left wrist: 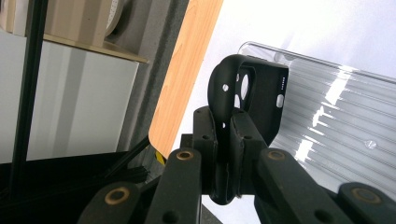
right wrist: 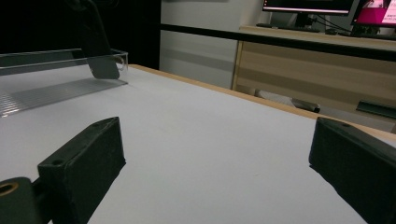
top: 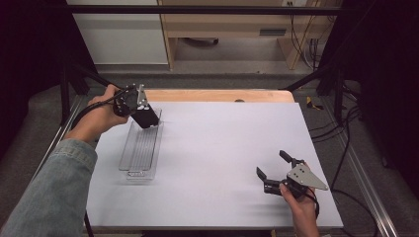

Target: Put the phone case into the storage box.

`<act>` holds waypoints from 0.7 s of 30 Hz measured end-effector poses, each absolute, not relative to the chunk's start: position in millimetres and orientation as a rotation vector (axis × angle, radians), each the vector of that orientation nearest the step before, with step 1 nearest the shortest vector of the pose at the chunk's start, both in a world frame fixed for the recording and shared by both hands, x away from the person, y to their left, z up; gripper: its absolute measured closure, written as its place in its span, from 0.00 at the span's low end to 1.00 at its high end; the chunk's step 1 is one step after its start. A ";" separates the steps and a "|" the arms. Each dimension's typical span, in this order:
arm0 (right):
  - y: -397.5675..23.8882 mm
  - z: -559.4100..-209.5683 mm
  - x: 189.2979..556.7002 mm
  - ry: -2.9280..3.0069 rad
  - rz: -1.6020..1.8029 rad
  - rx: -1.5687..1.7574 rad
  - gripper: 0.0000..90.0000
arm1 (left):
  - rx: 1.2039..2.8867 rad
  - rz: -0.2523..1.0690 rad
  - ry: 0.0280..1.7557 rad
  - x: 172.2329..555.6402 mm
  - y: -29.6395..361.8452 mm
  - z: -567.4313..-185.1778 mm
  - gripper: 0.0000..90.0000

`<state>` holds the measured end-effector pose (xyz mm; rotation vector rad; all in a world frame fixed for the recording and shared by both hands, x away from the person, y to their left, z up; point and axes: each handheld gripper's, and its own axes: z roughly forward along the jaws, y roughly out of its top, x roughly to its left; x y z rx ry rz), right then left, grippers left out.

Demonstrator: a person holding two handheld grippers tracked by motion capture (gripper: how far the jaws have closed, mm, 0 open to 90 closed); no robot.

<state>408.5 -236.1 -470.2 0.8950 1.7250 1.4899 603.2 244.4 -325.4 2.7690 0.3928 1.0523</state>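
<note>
Denim sleeve (top: 49, 192); black gripper (top: 274, 170) w/ grey plate.

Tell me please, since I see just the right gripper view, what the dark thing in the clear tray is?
Observer: It is a black phone case, gripped at its edge by the shut left gripper.
Operator: Is it lying flat in the tray?
Observer: No, from the high view it hangs tilted over the far end of the clear tray.
Operator: And my own gripper?
Observer: The right gripper rests open near the table's near right corner, holding nothing.
</note>
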 end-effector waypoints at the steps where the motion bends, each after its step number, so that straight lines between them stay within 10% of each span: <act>1: -236.2 -470.2 408.5 1.725 1.490 0.895 0.04 | 2.770 1.051 0.393 603.3 244.1 -325.8 0.92; 21: -236.2 -470.4 408.4 1.724 1.490 0.898 0.04 | 2.776 1.056 0.391 604.9 244.7 -325.8 0.92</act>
